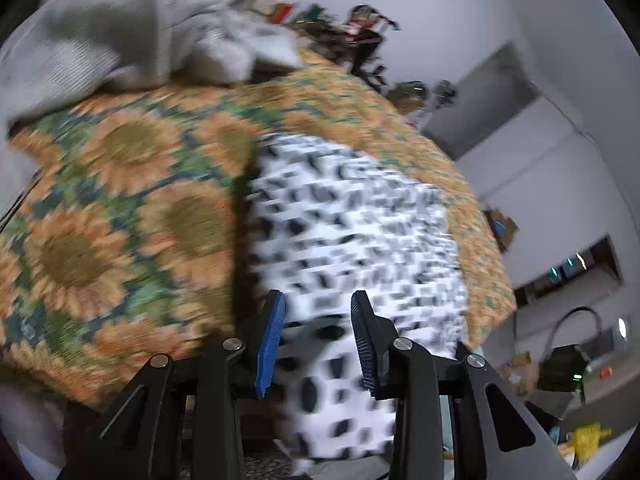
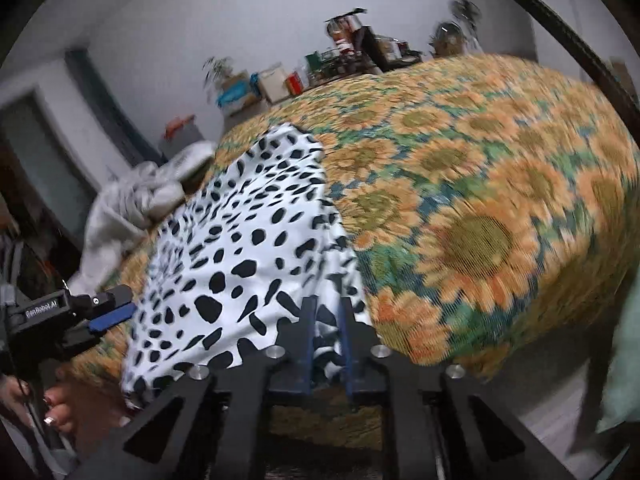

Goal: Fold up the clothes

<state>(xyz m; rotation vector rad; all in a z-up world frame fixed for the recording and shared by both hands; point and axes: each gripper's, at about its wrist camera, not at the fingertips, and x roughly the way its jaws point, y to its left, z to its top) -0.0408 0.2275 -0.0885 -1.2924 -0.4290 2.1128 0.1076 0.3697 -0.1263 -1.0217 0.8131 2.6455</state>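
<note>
Here a white garment with black spots point(image 2: 240, 256) lies spread over a bed covered by a sunflower-print bedspread point(image 2: 480, 208), its near hem hanging over the bed's front edge. The right tool point(image 2: 325, 320) is nearly closed at that hem, with a bunched fold of the spotted cloth running between its two fingers, so it is pinching the garment at the near right corner. In the left wrist view the left tool point(image 1: 318, 300) has its fingers spread apart, one with a blue pad point(image 1: 272, 344), and the spotted garment point(image 1: 352, 232) lies beyond and below the gap; blur makes it hard to say whether either finger touches the cloth. From the right wrist view the left tool point(image 2: 108, 312) shows at the near left side of the garment, just above the bed's edge. A crumpled grey-white garment point(image 1: 120, 28) sits farther back on the bedspread point(image 1: 120, 200), apart from the spotted one. Toes with painted nails point(image 2: 56, 412) show at the lower left of the right wrist view. Cluttered boxes and bottles point(image 2: 348, 60) stand behind the bed, against the wall.
</note>
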